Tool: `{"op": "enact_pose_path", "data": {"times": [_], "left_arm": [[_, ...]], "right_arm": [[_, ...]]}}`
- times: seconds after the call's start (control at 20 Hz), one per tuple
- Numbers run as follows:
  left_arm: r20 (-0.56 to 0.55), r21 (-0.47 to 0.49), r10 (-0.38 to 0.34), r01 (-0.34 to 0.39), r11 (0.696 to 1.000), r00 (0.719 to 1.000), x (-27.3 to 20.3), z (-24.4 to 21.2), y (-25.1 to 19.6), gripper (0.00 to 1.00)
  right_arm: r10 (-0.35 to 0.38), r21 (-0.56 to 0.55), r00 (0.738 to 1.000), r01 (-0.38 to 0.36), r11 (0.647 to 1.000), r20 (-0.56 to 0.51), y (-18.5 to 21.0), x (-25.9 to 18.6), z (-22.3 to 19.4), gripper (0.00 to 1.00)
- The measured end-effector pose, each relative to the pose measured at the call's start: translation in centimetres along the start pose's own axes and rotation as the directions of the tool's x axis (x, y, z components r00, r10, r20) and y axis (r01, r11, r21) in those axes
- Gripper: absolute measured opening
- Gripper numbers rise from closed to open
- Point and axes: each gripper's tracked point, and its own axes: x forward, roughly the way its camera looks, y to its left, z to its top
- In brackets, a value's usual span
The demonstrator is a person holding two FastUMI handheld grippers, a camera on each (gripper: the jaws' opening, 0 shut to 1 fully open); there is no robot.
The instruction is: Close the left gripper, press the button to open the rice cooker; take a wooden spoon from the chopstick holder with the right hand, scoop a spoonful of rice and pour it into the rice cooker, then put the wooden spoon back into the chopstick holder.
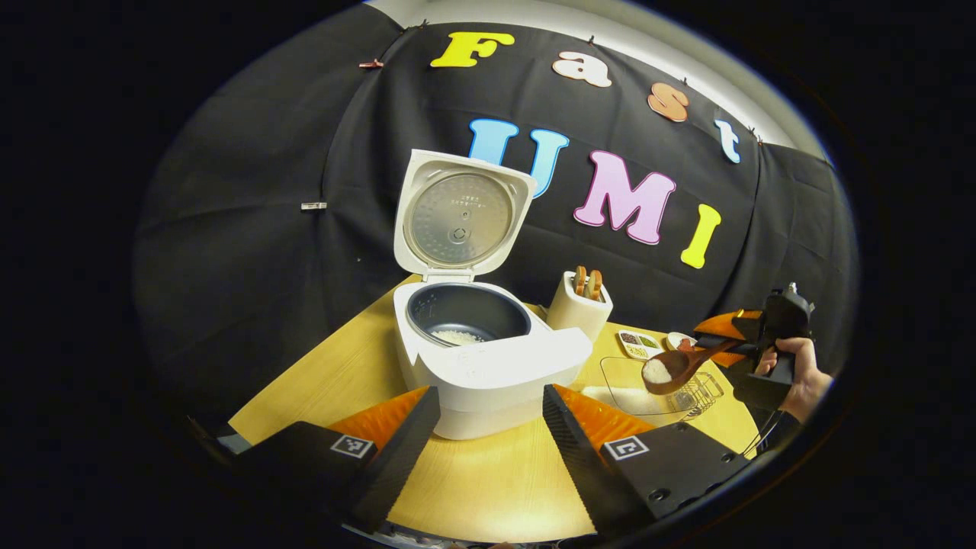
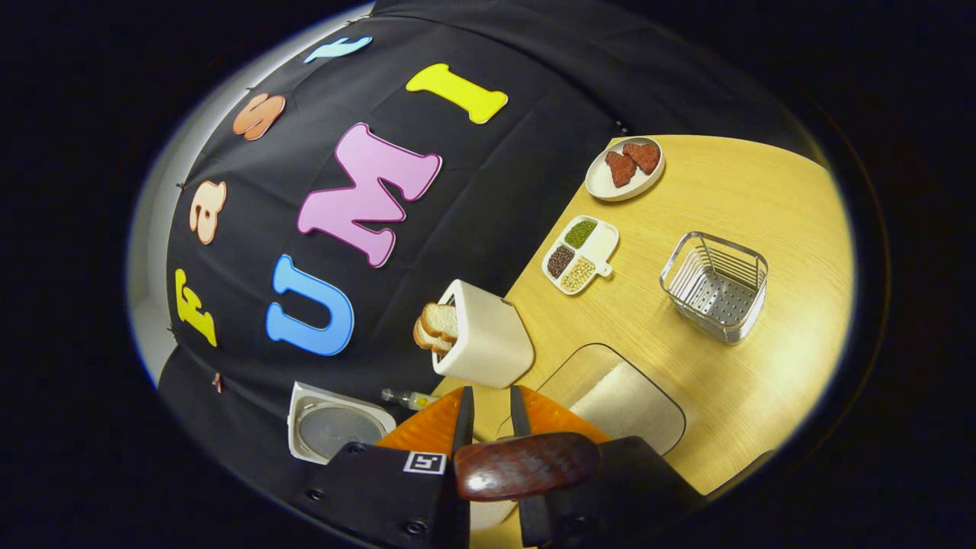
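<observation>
The white rice cooker stands with its lid up, and a little rice lies in the dark inner pot. My left gripper is open just in front of the cooker, a finger at each side of its front. My right gripper is held by a hand to the right, shut on a wooden spoon with rice in its bowl, above the clear rice tray. In the right gripper view the right gripper clamps the dark spoon. The white chopstick holder stands right of the cooker.
A divided dish of beans, a plate with red-brown pieces and a metal wire basket sit on the wooden table. The rice tray lies beside the chopstick holder. A small bottle lies by the cooker lid.
</observation>
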Motion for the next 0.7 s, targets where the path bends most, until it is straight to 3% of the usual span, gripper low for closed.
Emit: {"op": "enact_pose_path", "data": {"times": [0.25,0.7], "left_arm": [[0.013,-0.023,0.022,-0.022,0.999,1.000,-1.0,0.0,1.0,0.94],[0.034,-0.053,0.088,-0.086,0.995,0.996,-2.5,0.2,4.0,0.94]], "right_arm": [[0.057,0.062,0.998,-0.057,0.996,0.002,3.1,0.0,0.6,0.25],[0.166,0.134,0.983,-0.155,0.979,-0.072,11.3,2.5,-3.6,0.24]]}}
